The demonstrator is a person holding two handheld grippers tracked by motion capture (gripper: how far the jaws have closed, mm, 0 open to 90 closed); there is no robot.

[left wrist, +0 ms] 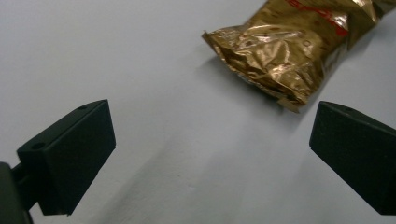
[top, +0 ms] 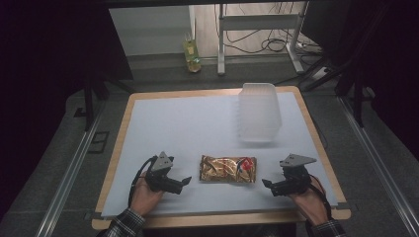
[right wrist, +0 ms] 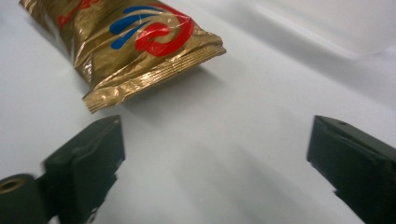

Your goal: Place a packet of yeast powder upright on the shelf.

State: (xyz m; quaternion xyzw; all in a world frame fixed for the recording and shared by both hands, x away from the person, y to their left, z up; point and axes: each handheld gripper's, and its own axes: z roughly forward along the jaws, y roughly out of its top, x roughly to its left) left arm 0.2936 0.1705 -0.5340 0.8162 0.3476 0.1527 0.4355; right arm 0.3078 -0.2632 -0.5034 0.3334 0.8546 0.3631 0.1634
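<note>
A crinkled gold snack bag point(top: 228, 169) with a red and blue logo lies flat near the table's front, between both grippers. My left gripper point(top: 186, 180) rests open just left of the bag, jaws wide apart with nothing between them; in its own view the bag point(left wrist: 285, 51) lies ahead to the upper right of the gripper point(left wrist: 215, 158). My right gripper point(top: 267, 183) stands open just right of the bag, also holding nothing. The right gripper view has the bag's sealed end point(right wrist: 135, 46) ahead at upper left, beyond the gripper point(right wrist: 215, 163).
A clear plastic tray point(top: 259, 112) sits upside-down at the back right of the white tabletop point(top: 183, 128). A yellow bottle point(top: 191, 56) stands on the floor beyond the table, near a metal stand point(top: 257, 34). The table has a wooden rim.
</note>
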